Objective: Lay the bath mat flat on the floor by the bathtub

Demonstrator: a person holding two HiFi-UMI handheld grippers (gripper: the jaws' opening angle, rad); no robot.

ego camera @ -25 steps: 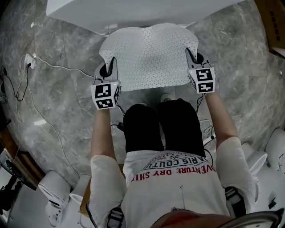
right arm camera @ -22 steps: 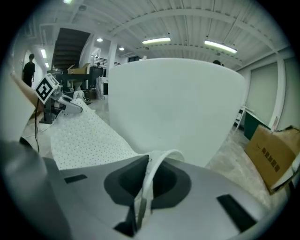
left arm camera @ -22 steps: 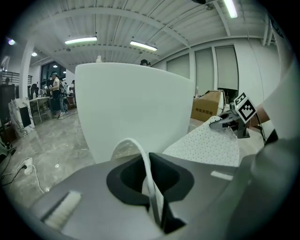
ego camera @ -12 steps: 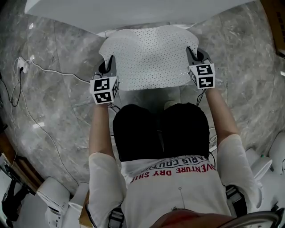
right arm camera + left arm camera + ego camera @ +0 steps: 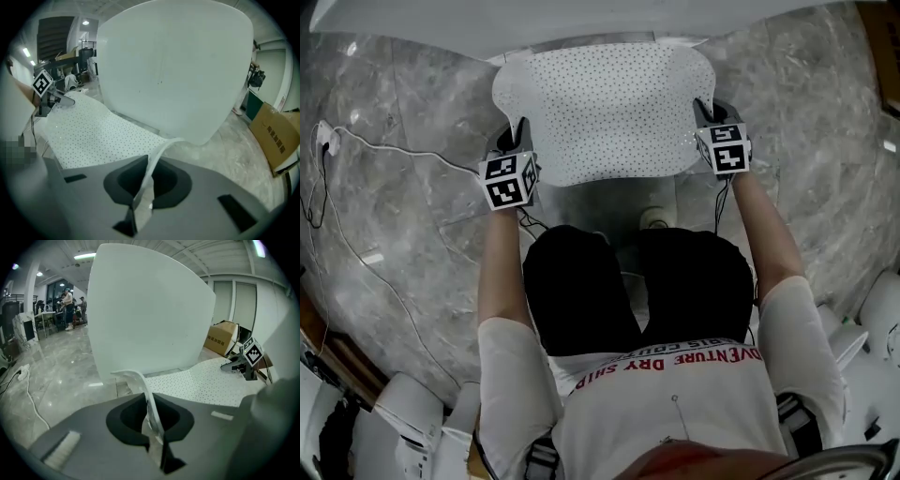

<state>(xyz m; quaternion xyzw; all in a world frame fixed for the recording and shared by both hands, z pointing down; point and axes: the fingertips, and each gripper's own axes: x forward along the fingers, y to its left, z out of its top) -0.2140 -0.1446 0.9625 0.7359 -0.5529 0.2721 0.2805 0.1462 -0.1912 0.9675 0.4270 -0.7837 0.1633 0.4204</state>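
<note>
While left tongs (image 5: pixel 521 129), right tongs (image 5: pixel 705 105) pinch bath mat (image 5: pixel 605 103), floor (image 5: pixel 403 216) seemingly marble; bathtub (image 5: pixel 534 19) beyond.

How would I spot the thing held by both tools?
Find the big white bathtub at the top of the head view, on grey marble floor. Just in front of it spreads the bath mat, near corners pinched by the left tool and right tool. It alone is a white sheet speckled with dark dots.

Grey marble floor (image 5: pixel 394 225), cardboard box (image 5: pixel 224 336), ceiling lights (image 5: pixel 86 256)
</note>
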